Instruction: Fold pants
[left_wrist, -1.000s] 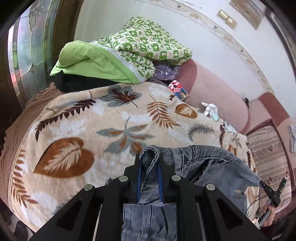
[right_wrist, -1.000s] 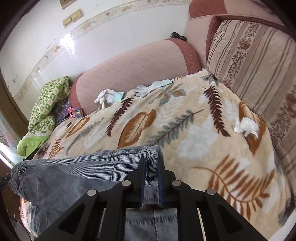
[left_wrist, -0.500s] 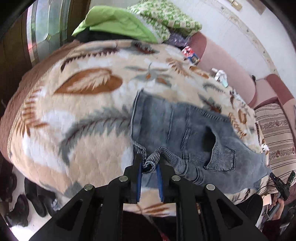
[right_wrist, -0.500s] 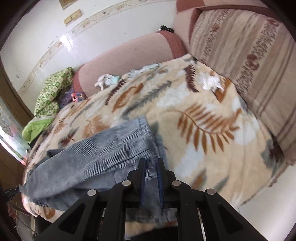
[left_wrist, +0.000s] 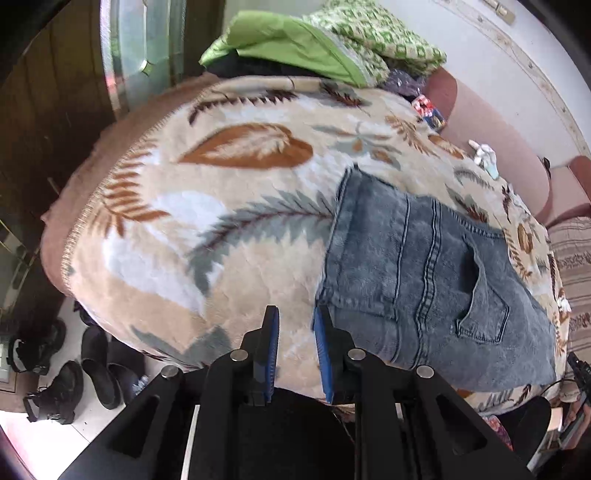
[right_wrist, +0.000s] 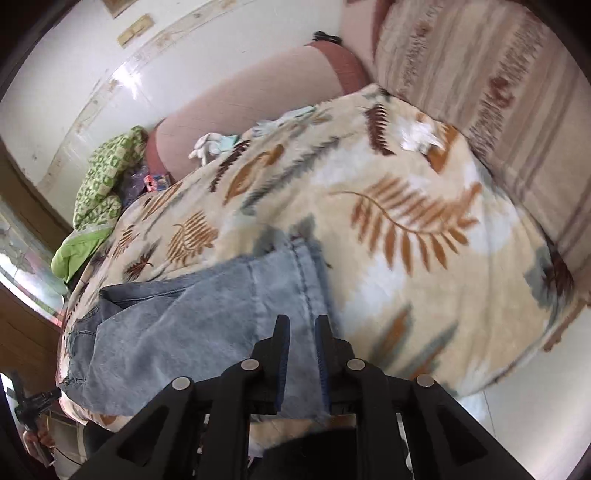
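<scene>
Both grippers have just let go — the left gripper (left_wrist: 295, 332) and the right gripper (right_wrist: 301, 341) show narrow, empty fingers. Folded, the pants (left_wrist: 424, 280) now lie on the leaf-print blanket (left_wrist: 221, 229) — next comes another fold.

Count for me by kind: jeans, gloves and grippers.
Jeans: 1
Gloves: 2
Grippers: 2, left gripper and right gripper, jaws just opened, gripping nothing
Total: 5
</scene>
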